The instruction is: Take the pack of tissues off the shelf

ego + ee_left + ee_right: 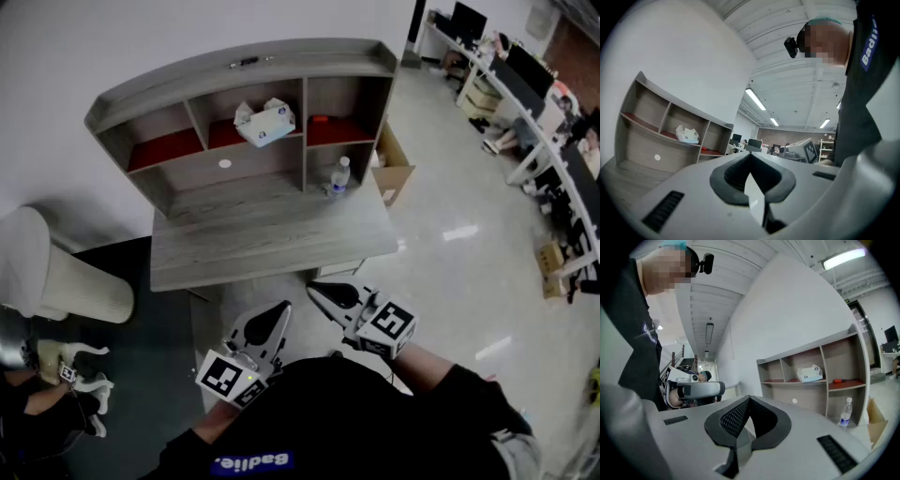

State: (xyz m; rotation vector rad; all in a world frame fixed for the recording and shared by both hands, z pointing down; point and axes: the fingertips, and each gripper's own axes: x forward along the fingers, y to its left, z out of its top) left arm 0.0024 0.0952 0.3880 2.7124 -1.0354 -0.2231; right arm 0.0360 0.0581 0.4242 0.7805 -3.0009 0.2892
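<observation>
The pack of tissues (264, 122) is white with blue print and lies in the middle upper compartment of the grey wooden shelf unit (244, 70); it also shows as the pack (687, 134) and the pack (809, 373) in the gripper views. My left gripper (280, 308) and right gripper (313, 290) are held close to my body, short of the desk's front edge, far from the pack. Both are shut with nothing between the jaws, tips meeting (750, 154) (749, 399).
A clear water bottle (338, 176) stands on the desk top (272, 234) at the right. A red tool (321, 119) lies in the right compartment. A cardboard box (394, 169) sits beside the desk. A white round object (47, 272) stands to the left. Office desks with monitors (534, 84) line the far right.
</observation>
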